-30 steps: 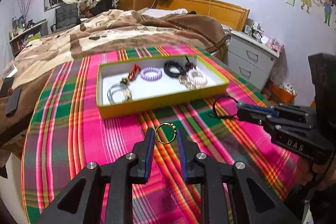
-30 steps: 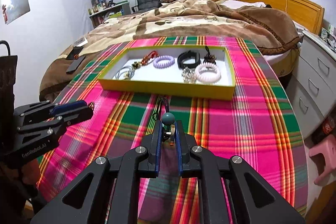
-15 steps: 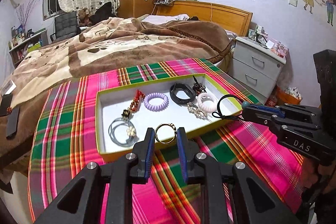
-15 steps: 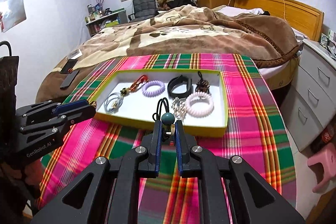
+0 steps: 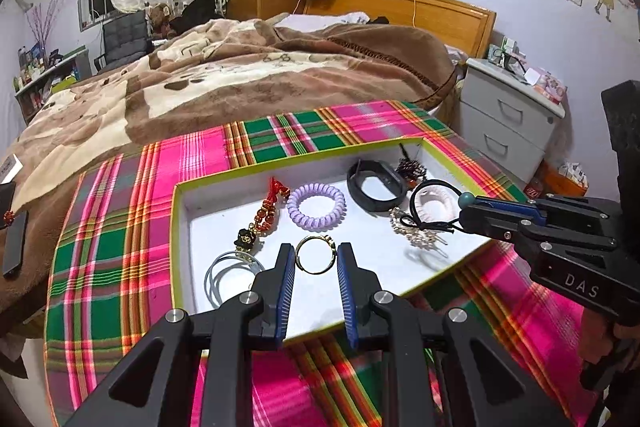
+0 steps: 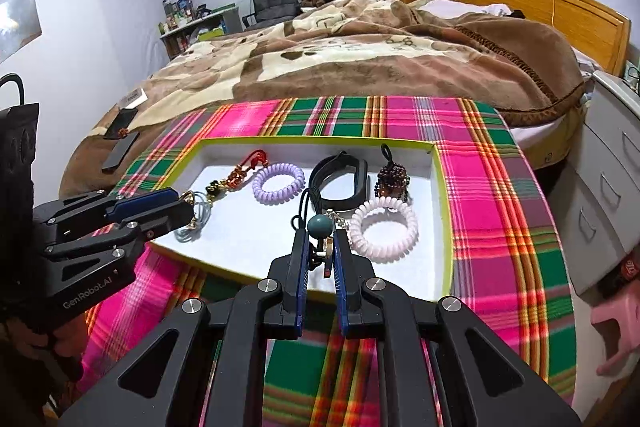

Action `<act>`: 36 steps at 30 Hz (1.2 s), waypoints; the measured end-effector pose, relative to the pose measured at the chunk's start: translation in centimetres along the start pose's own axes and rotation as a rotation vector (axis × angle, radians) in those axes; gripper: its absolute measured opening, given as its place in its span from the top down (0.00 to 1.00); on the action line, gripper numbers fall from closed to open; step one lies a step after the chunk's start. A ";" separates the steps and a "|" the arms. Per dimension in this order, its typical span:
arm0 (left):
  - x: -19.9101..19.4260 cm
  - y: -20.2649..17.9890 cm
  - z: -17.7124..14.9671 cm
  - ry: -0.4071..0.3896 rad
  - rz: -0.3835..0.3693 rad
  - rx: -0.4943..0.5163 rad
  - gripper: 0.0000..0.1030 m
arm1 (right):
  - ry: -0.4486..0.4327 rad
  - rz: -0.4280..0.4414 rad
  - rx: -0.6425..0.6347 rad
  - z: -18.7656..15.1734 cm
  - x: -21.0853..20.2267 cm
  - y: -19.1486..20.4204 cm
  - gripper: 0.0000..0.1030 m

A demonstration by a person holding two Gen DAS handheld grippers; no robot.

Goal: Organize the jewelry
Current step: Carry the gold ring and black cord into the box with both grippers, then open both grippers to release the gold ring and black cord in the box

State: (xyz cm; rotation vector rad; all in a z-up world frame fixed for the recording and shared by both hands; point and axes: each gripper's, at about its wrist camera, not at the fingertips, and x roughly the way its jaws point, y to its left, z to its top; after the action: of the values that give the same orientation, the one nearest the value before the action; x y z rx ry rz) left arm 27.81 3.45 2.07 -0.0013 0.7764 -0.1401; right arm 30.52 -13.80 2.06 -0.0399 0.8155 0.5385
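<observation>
My left gripper (image 5: 315, 261) is shut on a gold ring (image 5: 315, 254), held just above the near part of the yellow-rimmed white tray (image 5: 174, 267). Over the tray's near right side, my right gripper (image 6: 320, 247) is shut on a black hair tie with a teal bead (image 6: 320, 225); its loop hangs forward. The tray holds a purple coil tie (image 5: 316, 206), a black band (image 5: 376, 185), a white coil tie (image 6: 384, 229), a red bead charm (image 5: 266, 215), pale blue ties (image 5: 224, 275), a dark bead cluster (image 6: 392, 181) and a pearl clip (image 5: 420, 235).
The tray lies on a pink and green plaid cloth (image 6: 492, 187) at the foot of a bed with a brown blanket (image 5: 280, 75). A grey nightstand (image 5: 508, 115) stands to the right. Two dark phones (image 6: 120, 143) lie on the blanket at the left.
Both grippers have moved forward from above the plaid cloth to above the tray, each still carrying its piece. The tray now looks closer and larger.
</observation>
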 end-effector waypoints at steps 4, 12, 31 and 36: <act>1.7 0.3 0.0 0.027 -0.001 -0.003 0.79 | 0.032 0.011 -0.007 -0.1 1.4 -0.1 0.88; 3.5 0.6 -0.2 0.058 -0.007 -0.007 0.79 | 0.080 0.025 -0.021 -0.4 3.6 0.2 0.88; 5.4 1.3 -0.5 0.101 0.000 -0.008 0.78 | 0.111 0.005 -0.042 0.0 5.3 0.4 0.84; 5.4 1.3 -0.5 0.101 -0.002 -0.007 0.78 | 0.109 -0.001 -0.049 -0.1 5.3 0.6 0.82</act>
State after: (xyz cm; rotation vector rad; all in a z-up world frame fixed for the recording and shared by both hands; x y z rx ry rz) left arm 31.41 4.04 -2.08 -0.0014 0.8777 -0.1402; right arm 33.12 -10.94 -1.65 -0.1153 0.9085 0.5588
